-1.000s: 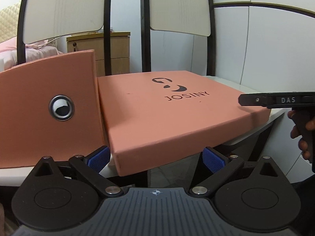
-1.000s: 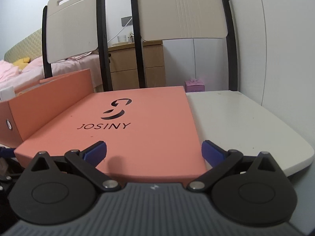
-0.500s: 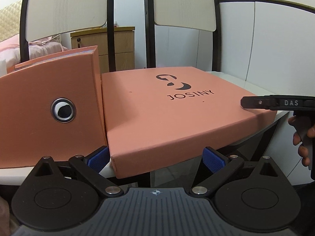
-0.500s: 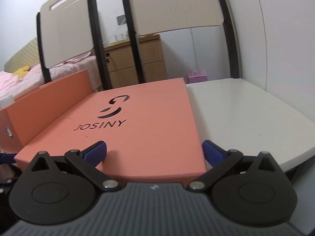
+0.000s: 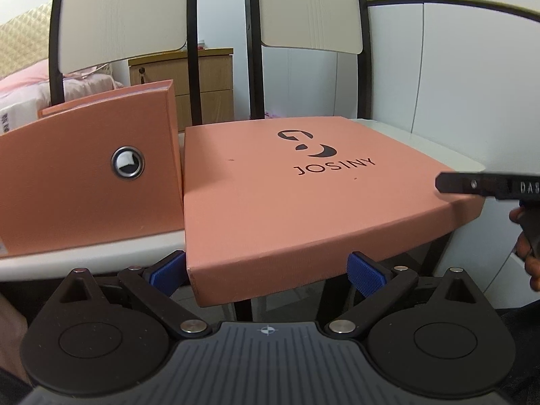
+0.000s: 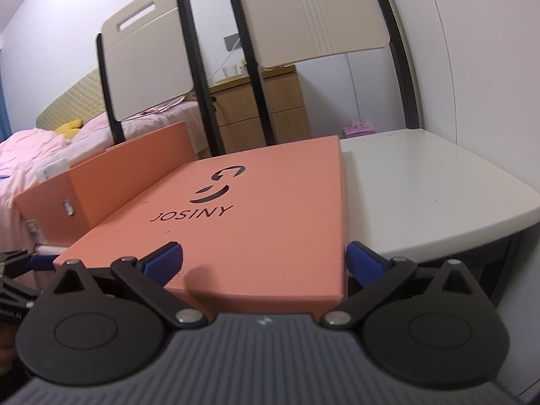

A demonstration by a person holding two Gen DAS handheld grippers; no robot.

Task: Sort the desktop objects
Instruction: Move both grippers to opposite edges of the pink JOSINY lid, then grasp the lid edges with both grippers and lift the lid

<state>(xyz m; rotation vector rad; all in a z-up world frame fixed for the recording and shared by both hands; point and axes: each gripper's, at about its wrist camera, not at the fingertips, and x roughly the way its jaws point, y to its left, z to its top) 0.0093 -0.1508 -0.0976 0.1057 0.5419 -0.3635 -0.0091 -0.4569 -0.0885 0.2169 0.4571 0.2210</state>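
— While both claws stand spread, where is the lid?
— Left claw [image 5: 266,270] and right claw [image 6: 263,260] each face a near corner of the lid [image 5: 303,195]. It lies flat, overhanging the table [image 6: 438,195], beside the box [image 5: 84,185], long axis running away.

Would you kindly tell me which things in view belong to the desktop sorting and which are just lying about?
Job:
- JOSINY box lid, overhanging the table's front edge
- open orange box beside it
- left gripper, open
- right gripper, open

Just about:
- white table
- two chair backs
- wooden drawer cabinet
- pink bedding
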